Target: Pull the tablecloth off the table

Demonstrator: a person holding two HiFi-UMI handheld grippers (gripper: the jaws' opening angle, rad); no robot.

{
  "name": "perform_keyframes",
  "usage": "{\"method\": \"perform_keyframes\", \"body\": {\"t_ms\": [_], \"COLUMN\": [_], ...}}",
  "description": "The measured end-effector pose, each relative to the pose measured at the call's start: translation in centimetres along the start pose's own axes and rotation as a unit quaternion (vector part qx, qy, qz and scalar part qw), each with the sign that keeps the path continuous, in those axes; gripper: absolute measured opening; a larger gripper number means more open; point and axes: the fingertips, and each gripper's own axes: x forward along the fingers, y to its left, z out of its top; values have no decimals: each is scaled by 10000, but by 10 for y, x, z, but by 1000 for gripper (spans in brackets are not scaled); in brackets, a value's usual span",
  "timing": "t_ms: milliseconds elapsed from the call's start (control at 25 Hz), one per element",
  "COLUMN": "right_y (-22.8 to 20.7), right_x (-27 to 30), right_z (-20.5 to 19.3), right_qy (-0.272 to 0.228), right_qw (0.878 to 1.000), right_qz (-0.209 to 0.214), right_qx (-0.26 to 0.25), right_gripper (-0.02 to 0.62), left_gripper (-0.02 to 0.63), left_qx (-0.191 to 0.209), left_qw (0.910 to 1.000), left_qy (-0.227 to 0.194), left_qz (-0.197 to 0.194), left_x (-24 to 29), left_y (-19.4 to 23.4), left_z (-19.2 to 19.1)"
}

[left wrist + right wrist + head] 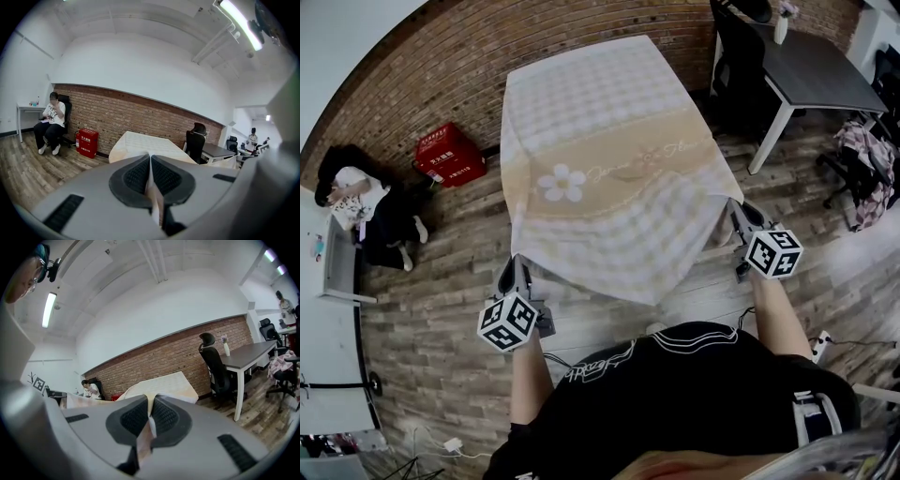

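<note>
A cream and beige checked tablecloth [600, 159] with a white flower print covers the table, its near edge lifted and stretched toward me. My left gripper [517, 269] is shut on the cloth's near left corner. My right gripper [737, 217] is shut on the near right corner. In the left gripper view a fold of the tablecloth [151, 190] is pinched between the dark pads [136, 177]. In the right gripper view the tablecloth [151, 423] likewise runs between the closed pads [165, 418]. The table itself is hidden beneath the cloth.
A red box [448, 155] stands by the brick wall [450, 56]. A seated person [370, 208] is at the left. A dark desk [811, 70] with a black office chair [736, 56] stands at the right; a second chair with clothes [867, 164] is beyond it.
</note>
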Motion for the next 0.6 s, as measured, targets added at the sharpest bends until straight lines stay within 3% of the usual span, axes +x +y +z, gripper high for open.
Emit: {"method": "perform_keyframes", "body": {"t_ms": [600], "right_y": [35], "right_x": [-46], "right_z": [9], "right_qy": [-168], "right_qw": [9996], "right_qz": [-213], "right_qx": [19], "right_gripper": [-3], "left_gripper": [6], "left_qx": [-97], "left_qw": [9997], "left_qy": [71], "left_qz": [-219], "left_x": [-40], "left_y": [10], "left_z": [6]}}
